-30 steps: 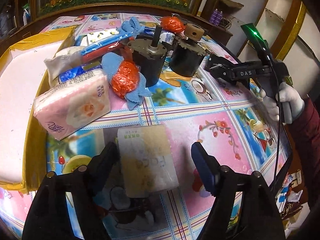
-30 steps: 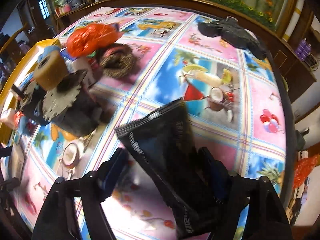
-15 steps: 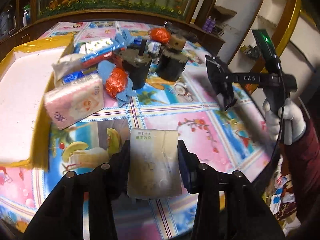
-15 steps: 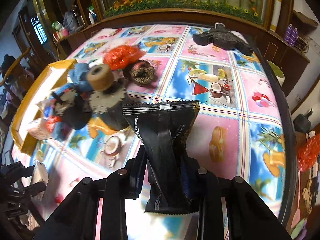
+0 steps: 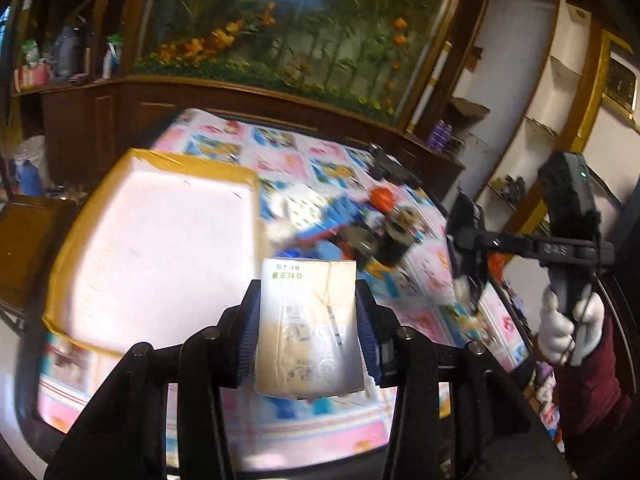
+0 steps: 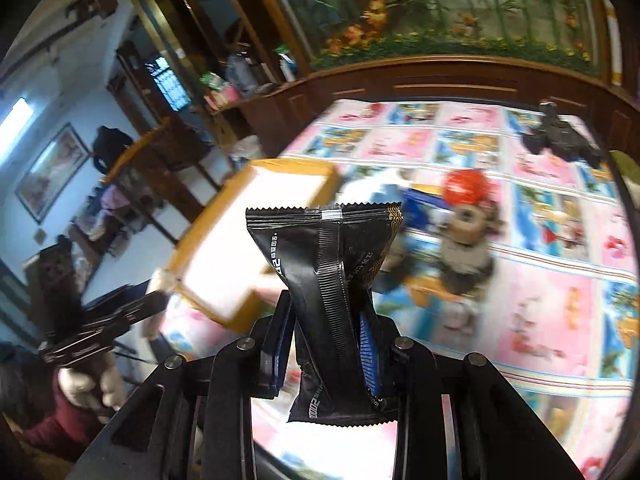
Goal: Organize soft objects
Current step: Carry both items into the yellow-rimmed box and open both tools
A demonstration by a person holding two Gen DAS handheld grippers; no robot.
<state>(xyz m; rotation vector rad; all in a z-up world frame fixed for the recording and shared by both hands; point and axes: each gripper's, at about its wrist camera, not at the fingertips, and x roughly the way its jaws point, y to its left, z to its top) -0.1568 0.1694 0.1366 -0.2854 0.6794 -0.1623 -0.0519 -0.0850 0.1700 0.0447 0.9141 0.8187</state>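
My left gripper (image 5: 307, 334) is shut on a beige tissue pack (image 5: 308, 326) and holds it high above the table, near the right edge of the yellow-rimmed box (image 5: 160, 248). My right gripper (image 6: 325, 350) is shut on a black foil packet (image 6: 332, 280) that is squeezed and twisted between the pads, also lifted above the table. The right gripper shows in the left wrist view (image 5: 466, 256) at the right. The box also shows in the right wrist view (image 6: 256, 240). Everything below is blurred by motion.
A blurred pile of blue cloth, an orange bag (image 6: 466, 186) and dark round motor-like parts (image 6: 466, 252) lies mid-table. A dark object (image 6: 560, 140) sits at the far edge. A patterned cloth (image 6: 540, 300) covers the table. Wooden cabinets stand behind.
Both grippers closed on their packs and lifted them off the table. Both views have swung up and toward the yellow box. The black packet is now crushed between the pads.
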